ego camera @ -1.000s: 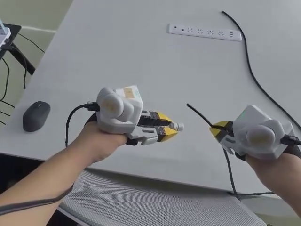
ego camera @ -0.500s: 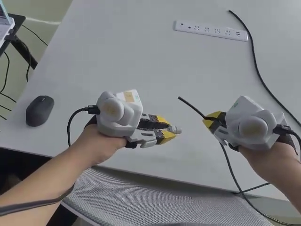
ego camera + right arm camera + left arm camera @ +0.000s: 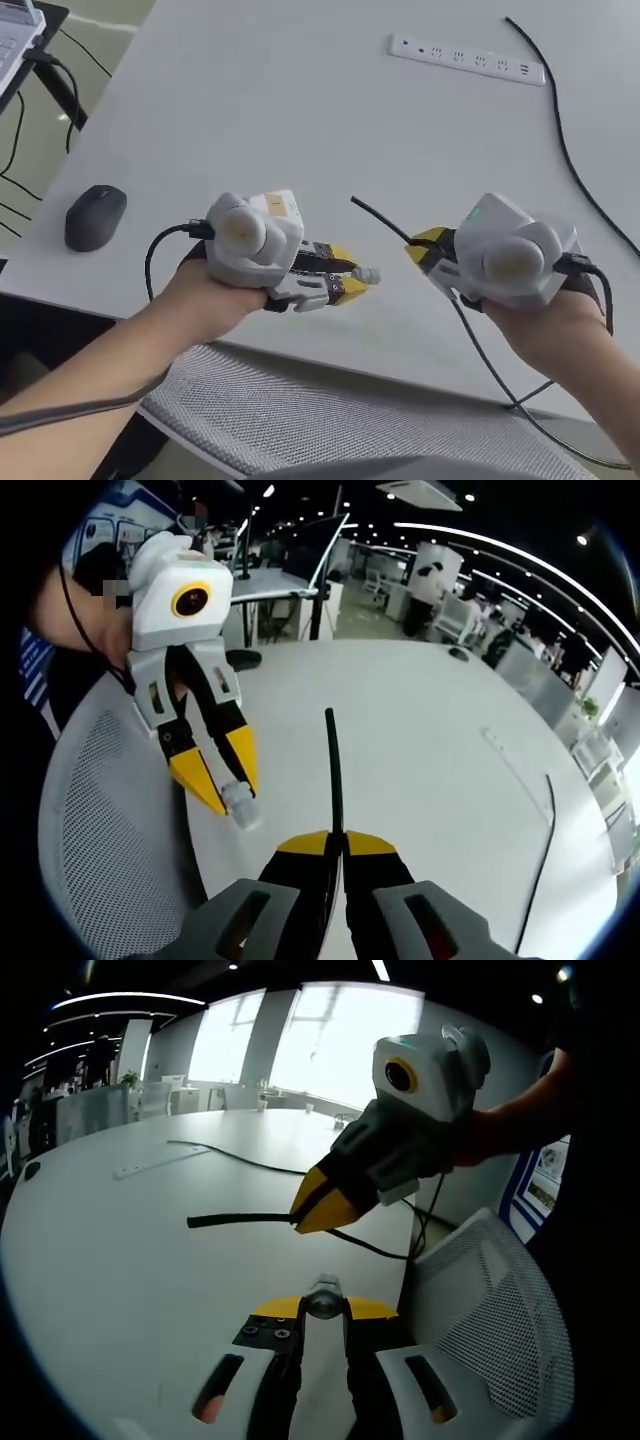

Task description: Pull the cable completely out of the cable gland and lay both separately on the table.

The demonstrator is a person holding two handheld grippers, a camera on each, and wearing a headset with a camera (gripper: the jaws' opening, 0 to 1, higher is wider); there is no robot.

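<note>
Holding the two parts apart in the air, the person looks to have finished the pulling-out step. The left claw [image 3: 352, 280] is pressed together on the small pale cable gland [image 3: 368, 272], which pokes out just past its yellow tips. The right claw [image 3: 420, 250] pinches the black cable [image 3: 378, 217] a little way back from its free end. That end juts forward out of the right claw's tips, and a clear gap lies between it and the gland, so nothing seems threaded through the gland now. The rest of the cable trails down behind the right claw, past the edge of the table [image 3: 300, 130] and toward the mesh chair [image 3: 330, 420] below.

By my reading, only the laying down remains. Both claws hang by the table's near edge, partly over the chair. The next move calls for carrying each one forward over the bare top ahead of it and lowering until gland and cable rest on the surface, well apart. Only then should the jaws be spread. The gland is round and may roll, so it wants a low, gentle release.
</note>
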